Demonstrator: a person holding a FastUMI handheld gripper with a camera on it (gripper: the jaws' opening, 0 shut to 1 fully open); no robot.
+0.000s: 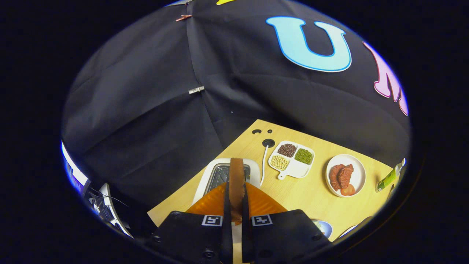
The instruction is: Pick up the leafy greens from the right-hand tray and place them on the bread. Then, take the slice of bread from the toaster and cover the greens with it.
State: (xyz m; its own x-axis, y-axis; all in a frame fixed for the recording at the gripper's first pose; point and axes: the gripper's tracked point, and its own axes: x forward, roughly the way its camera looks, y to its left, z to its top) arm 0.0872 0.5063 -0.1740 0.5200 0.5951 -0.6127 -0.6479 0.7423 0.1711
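A brown slice of bread (236,178) stands edge-on between my fingers, and my gripper (236,211) is shut on it. Its far end reaches out beyond the fingertips over the white toaster (214,176). The toaster sits on the wooden table just ahead of and below the fingers, with its dark slot showing on both sides of the slice. I cannot tell whether the slice's lower edge is still inside the slot.
Beyond the toaster to the right lies a white divided dish (292,158) of beans, with a white cable (264,163) beside it. Further right sit a white plate (357,174) with meat and a tomato slice, and a green bottle (389,178). A blue-rimmed bowl (324,228) lies near my right finger.
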